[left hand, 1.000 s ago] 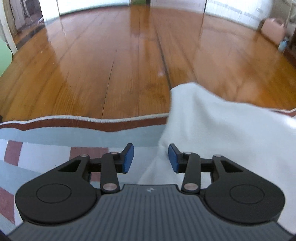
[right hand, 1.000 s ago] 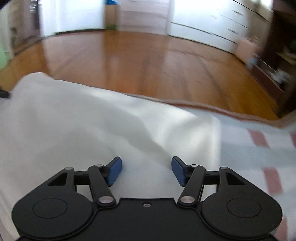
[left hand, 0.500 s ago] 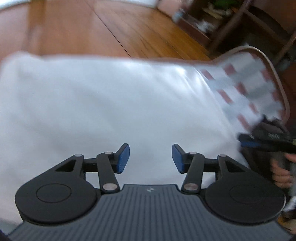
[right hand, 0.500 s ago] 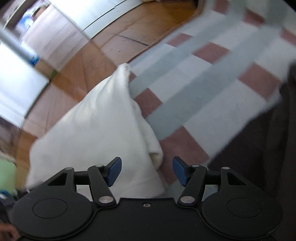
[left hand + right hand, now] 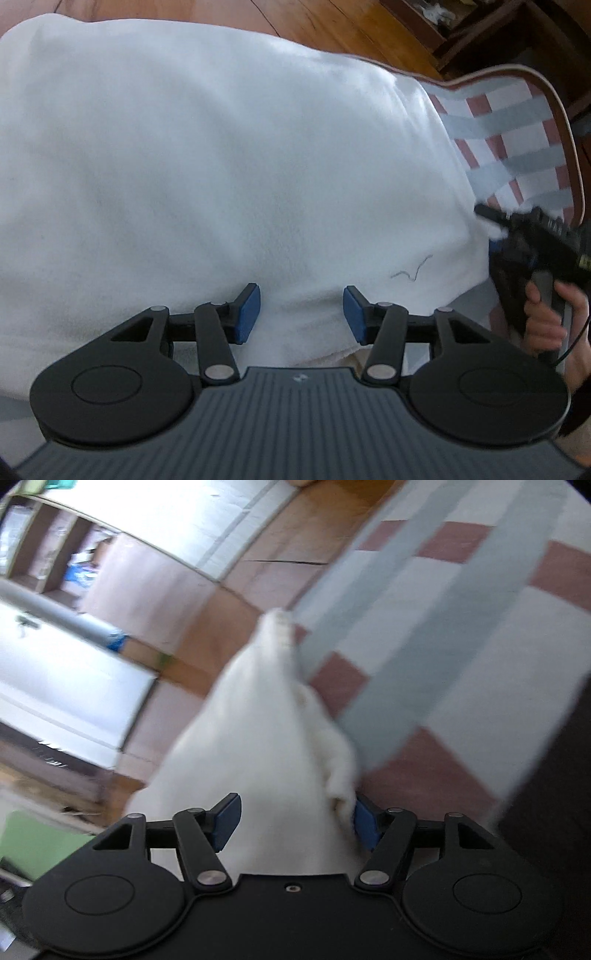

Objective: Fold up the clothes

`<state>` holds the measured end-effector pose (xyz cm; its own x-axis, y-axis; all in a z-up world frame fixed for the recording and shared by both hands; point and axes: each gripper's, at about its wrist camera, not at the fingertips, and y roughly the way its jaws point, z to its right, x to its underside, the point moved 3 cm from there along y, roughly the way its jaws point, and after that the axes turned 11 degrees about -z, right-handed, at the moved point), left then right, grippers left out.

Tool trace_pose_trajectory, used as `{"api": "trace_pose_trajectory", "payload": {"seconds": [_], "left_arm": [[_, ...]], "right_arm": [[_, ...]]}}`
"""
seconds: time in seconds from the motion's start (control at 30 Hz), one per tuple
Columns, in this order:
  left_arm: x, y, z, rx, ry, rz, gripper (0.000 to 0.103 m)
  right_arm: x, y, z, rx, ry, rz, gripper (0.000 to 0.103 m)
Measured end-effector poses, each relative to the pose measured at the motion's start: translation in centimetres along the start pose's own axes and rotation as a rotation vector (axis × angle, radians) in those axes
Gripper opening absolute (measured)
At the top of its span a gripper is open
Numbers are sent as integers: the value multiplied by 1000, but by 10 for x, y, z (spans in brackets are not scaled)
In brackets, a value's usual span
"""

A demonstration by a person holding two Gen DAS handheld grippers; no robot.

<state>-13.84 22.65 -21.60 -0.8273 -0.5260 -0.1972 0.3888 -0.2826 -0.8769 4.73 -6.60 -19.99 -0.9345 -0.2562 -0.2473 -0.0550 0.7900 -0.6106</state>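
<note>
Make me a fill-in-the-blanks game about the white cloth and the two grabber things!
1. The white garment lies on a cloth checked in grey, white and ____.
2. The pads of the left gripper are coloured ____.
3. Past the checked cloth, the floor is made of ____.
4. The right gripper has the ____ garment between its pads.

Answers: red, blue, wood, white

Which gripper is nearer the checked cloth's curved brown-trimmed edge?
Right. The right gripper sits at the white garment's end beside that edge; the left gripper is at the garment's near hem, farther away.
</note>
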Motion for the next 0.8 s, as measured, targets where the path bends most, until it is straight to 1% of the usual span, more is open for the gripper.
{"api": "trace_pose_trajectory", "payload": {"seconds": [0.03, 0.07, 0.1, 0.13, 0.17, 0.2, 0.27, 0.33, 0.37, 0.4, 0.43, 0.47, 0.53, 0.57, 0.6, 0.67, 0.7, 0.8], "left_arm": [[2, 0, 2, -14, 24, -4, 49], [3, 0, 4, -25, 42, -7, 50], [4, 0, 6, -32, 53, -10, 50], [6, -2, 7, -36, 60, -11, 50], [7, -4, 7, -37, 63, -11, 50], [8, -5, 6, -35, 63, -10, 50], [9, -6, 4, -25, 55, -9, 50], [10, -7, 3, -15, 52, -9, 50], [11, -8, 3, -11, 55, -10, 50], [11, -8, 4, -7, 63, -12, 50], [11, -7, 5, -4, 71, -14, 50], [12, -7, 7, -1, 79, -16, 50], [12, -6, 9, -12, 95, -16, 50], [13, -6, 12, -22, 109, -11, 50], [13, -6, 15, -35, 130, -3, 50], [14, -8, 24, -42, 172, 24, 50], [14, -10, 28, -32, 197, 39, 50], [14, -9, 39, -4, 240, 51, 51]], "right_arm": [[1, 2, -5, 9, -19, -5, 65], [1, 6, -9, 35, -48, -7, 62], [1, 6, -13, 58, -80, -6, 50], [1, 5, -13, 68, -96, -6, 34], [1, 3, -13, 78, -113, -6, 28], [0, 1, -12, 84, -125, -6, 26], [-1, -2, -4, 59, -87, -9, 26], [0, -2, 7, 30, 5, -31, 34], [2, 1, 12, 6, 49, -43, 36], [4, 3, 17, -15, 89, -55, 44], [8, 4, 19, -21, 101, -62, 47], [10, 5, 17, -20, 85, -58, 49], [10, 10, 14, -21, 59, -58, 59], [9, 13, 12, -24, 50, -61, 61], [6, 17, 10, -26, 43, -62, 61], [0, 24, 3, -24, 1, -56, 45], [-1, 25, -1, -18, -31, -50, 29], [-1, 19, -15, -18, -110, 12, 25]]}}
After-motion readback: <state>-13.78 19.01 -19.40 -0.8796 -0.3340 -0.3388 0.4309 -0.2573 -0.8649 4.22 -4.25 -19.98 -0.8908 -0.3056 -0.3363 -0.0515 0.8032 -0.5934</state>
